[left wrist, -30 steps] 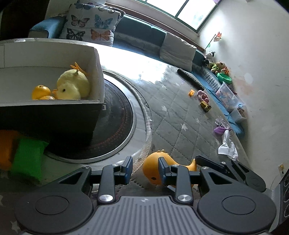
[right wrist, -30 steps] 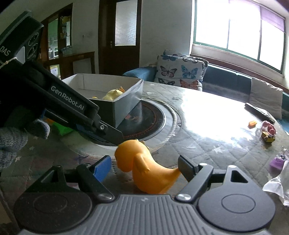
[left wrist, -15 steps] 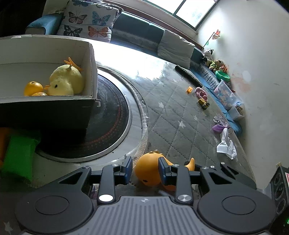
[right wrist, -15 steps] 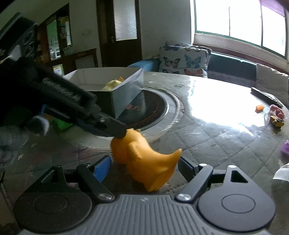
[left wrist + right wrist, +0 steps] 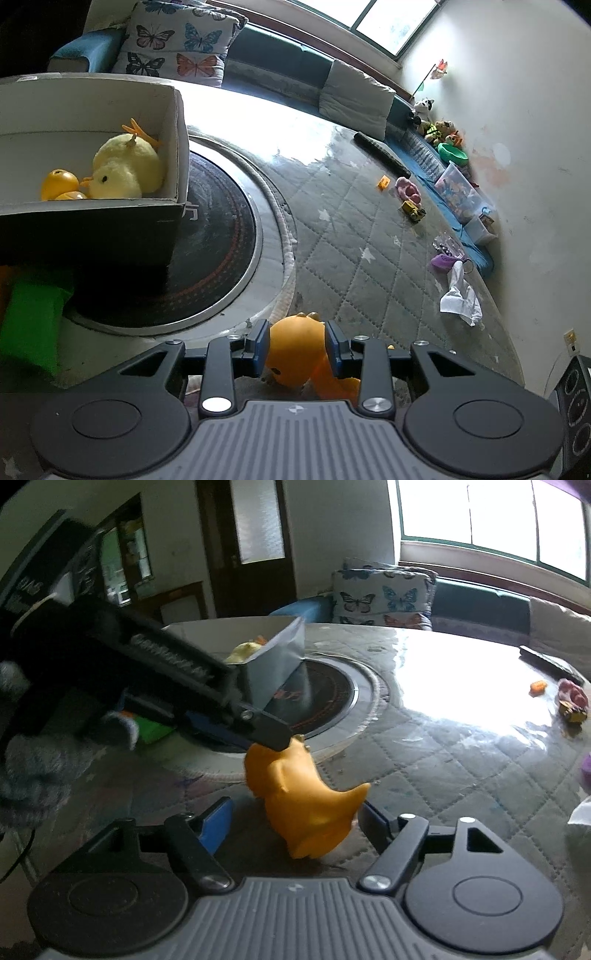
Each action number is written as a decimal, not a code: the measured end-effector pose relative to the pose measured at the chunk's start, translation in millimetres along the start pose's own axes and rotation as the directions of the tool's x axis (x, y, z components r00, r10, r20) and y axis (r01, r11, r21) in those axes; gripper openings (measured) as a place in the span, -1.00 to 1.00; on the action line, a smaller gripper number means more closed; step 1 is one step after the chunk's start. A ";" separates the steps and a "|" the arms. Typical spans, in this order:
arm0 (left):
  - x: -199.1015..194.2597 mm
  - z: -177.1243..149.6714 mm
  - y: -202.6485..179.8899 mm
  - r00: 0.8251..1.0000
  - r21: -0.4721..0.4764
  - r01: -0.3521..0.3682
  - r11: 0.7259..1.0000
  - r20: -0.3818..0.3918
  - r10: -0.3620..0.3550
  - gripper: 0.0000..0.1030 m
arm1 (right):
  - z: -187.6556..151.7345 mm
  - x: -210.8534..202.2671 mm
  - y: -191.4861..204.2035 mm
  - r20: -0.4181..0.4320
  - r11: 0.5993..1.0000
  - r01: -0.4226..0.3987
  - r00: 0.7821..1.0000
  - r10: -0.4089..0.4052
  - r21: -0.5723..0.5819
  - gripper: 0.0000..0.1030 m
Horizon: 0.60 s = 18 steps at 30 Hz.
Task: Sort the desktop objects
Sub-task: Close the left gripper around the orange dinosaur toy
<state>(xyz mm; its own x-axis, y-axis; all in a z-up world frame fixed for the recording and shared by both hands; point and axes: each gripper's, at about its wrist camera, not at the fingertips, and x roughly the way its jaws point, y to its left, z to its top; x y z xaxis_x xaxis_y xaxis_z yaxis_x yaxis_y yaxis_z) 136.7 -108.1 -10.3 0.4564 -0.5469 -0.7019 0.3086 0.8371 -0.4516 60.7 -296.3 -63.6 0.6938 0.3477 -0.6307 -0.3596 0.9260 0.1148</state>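
The left tongs [image 5: 297,345] are closed around the head of an orange toy duck [image 5: 299,350] on the quilted counter [image 5: 369,236], the right tongs [image 5: 291,823] gape empty around its body, so the lift to the cardboard box [image 5: 173,110] looks next.

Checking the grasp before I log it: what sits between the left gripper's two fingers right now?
The orange duck toy: its head fills the gap of the left gripper, blue pads at both sides. The left wrist view shows it.
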 end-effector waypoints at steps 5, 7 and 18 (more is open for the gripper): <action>4.1 1.8 3.1 1.000 -0.029 0.003 1.000 -0.007 -0.004 -0.23 | 1.0 5.1 -3.2 -0.016 1.000 -0.009 1.000 0.009 0.002 0.21; 5.8 2.8 4.8 1.000 -0.044 0.005 0.999 -0.009 -0.005 -0.23 | 0.5 5.3 -1.8 -0.020 1.000 -0.014 1.000 0.014 -0.002 0.19; 7.7 6.3 3.6 1.000 -0.043 0.006 0.999 -0.018 -0.007 -0.25 | 0.1 -3.7 3.2 -0.019 1.000 0.006 1.000 -0.006 -0.018 0.27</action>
<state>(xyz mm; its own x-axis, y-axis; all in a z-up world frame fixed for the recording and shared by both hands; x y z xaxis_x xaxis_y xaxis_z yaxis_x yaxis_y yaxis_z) 146.6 -109.4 -13.8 0.4388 -0.5526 -0.7086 0.2751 0.8333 -0.4795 57.0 -294.6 -60.8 0.6839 0.3388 -0.6462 -0.3663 0.9254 0.0975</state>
